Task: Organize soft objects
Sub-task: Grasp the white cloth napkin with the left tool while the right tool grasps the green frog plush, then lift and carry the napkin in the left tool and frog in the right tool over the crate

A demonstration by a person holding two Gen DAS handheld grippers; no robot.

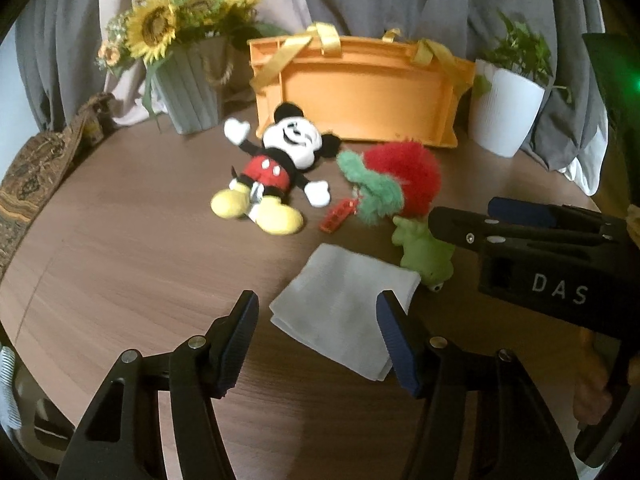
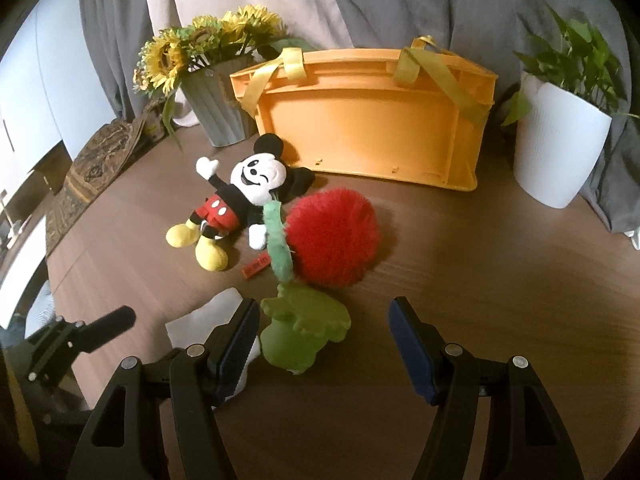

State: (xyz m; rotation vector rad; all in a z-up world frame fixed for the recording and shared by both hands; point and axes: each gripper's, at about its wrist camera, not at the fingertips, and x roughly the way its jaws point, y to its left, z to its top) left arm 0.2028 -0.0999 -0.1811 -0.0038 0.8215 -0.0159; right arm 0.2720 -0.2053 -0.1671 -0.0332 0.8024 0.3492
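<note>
Both grippers approach: left gripper (image 1: 318,330), jaws spread, over the folded grey cloth (image 1: 344,308) near on the bench (image 1: 120,240), right gripper (image 2: 324,344) spread beside the green plush (image 2: 304,332)—next, pinch.

grey curtains (image 2: 400,0), brown wooden table (image 2: 480,280)

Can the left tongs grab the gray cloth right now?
Probably yes. The left tongs hang open right over the folded gray cloth, and nothing sits between them. The green frog toy lies just beside its far corner, out of the way.
</note>
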